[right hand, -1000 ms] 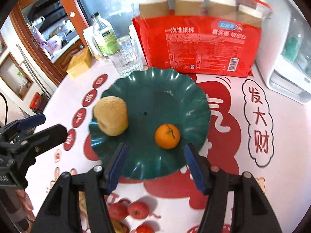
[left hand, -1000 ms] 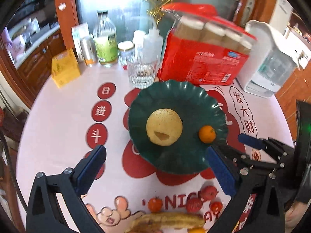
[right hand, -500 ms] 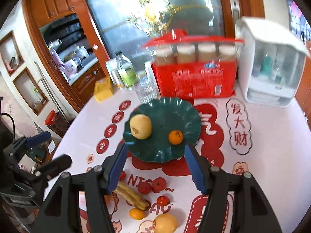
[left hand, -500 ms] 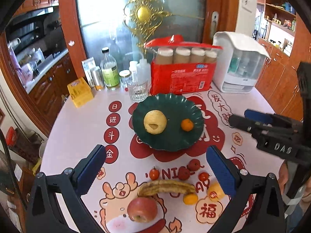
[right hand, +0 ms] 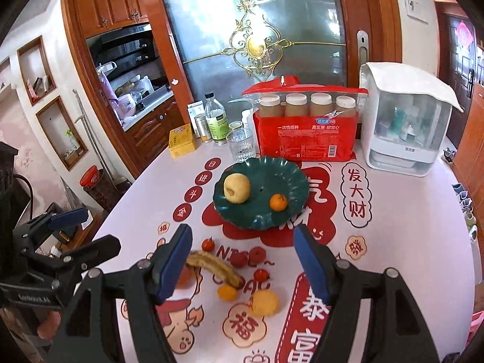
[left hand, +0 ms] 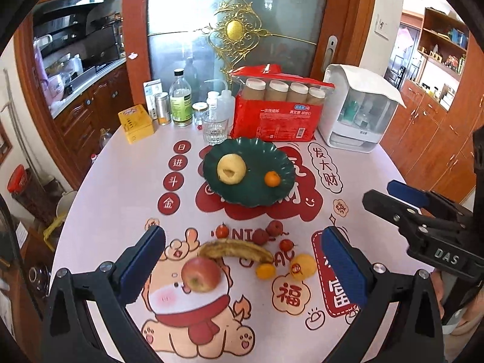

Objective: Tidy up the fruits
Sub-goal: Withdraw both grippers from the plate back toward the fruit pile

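A dark green plate holds a yellow pear and a small orange. Nearer on the table lie a red apple, a banana, several small red fruits, a small orange fruit and a yellow fruit. My left gripper is open and empty above the apple and banana. My right gripper is open and empty above the loose fruit.
At the back stand a glass, bottles, a yellow box, a red pack of paper cups and a white dispenser. The round table's edge drops off at left and right.
Both grippers have pulled back and up from the plate. The loose fruit near the table's front has come into view. The orange stays on the plate.
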Demonstrator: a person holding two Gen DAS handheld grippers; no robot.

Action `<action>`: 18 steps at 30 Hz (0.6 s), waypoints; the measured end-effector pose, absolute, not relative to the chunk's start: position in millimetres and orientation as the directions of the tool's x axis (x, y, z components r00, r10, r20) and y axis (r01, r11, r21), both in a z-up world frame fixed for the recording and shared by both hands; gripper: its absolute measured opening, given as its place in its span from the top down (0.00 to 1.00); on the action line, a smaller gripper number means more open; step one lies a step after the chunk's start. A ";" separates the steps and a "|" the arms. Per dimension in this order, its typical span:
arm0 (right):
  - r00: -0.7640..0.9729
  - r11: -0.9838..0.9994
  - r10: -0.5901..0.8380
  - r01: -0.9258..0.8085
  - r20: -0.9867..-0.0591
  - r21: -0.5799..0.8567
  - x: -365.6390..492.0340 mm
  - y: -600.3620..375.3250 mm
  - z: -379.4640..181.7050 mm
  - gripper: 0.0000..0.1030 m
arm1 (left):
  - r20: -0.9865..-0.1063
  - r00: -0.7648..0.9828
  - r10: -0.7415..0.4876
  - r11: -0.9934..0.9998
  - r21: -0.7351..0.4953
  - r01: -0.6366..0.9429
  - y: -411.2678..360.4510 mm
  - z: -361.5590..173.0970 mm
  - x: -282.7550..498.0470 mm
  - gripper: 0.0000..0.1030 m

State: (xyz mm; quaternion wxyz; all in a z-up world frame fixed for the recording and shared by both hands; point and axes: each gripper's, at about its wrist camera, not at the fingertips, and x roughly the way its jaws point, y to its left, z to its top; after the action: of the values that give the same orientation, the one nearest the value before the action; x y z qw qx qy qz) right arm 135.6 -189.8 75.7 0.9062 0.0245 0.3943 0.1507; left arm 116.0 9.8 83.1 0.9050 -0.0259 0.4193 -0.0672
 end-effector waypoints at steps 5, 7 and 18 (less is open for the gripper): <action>0.650 0.948 0.302 -0.280 -0.698 0.149 109.2 -189.7 75.2 0.24 | -0.761 0.643 -0.088 0.996 -0.057 0.069 8.6 76.1 94.0 0.01; 0.652 0.947 0.298 -0.293 -0.697 0.130 100.8 -187.7 73.2 0.20 | -0.768 0.635 -0.089 0.996 -0.059 0.068 7.9 71.3 88.1 0.01; 0.680 0.954 0.232 -0.300 -0.696 0.025 76.3 -177.7 61.0 0.18 | -0.793 0.603 -0.092 0.996 -0.085 0.040 9.1 49.7 71.7 0.01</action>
State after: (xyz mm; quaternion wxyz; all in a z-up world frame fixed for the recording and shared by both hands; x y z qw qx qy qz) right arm 76.3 -177.7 61.0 0.9153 -0.0457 0.3729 0.1453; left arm 71.7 9.1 49.7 0.8948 -0.0291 0.4441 -0.0367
